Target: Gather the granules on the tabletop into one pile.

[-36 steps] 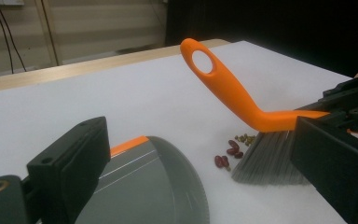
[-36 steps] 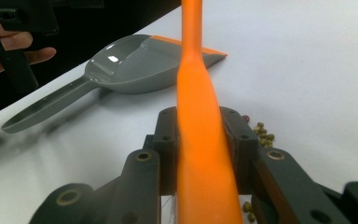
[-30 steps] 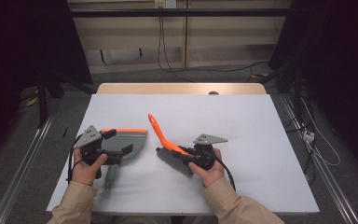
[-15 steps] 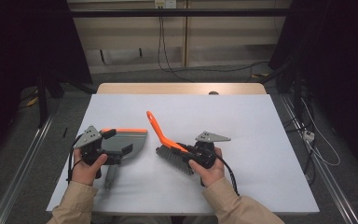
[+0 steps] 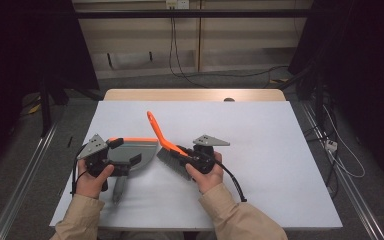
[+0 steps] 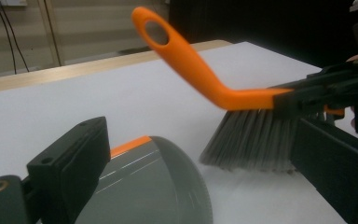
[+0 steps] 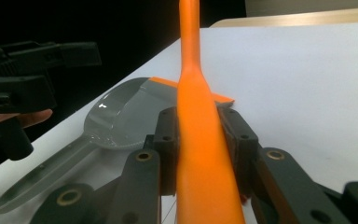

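high view shows a person seated at a white table [image 5: 280, 150], a gripper in each hand. the right gripper [image 5: 182, 161] has its jaws clenched on the orange brush [image 5: 161, 136], gripping the back of the brush head; the handle rises up and away toward the far side of the table, tilted to the left, and the grey bristles [image 5: 169, 161] point down at the tabletop. right gripper view confirms the grasp, with both black pads pressed against the orange handle [image 7: 200, 140] on either side. just left of the brush lies the grey dustpan [image 5: 132, 150] with its orange lip, flat on the table, its handle pointing back toward the person. the left gripper [image 5: 130, 162] sits over the dustpan near its handle end. left gripper view shows its two jaws standing wide apart, released, with the dustpan's pan [image 6: 158, 186] below and between them and the bristles [image 6: 251, 140] close beside its rim, touching the table.
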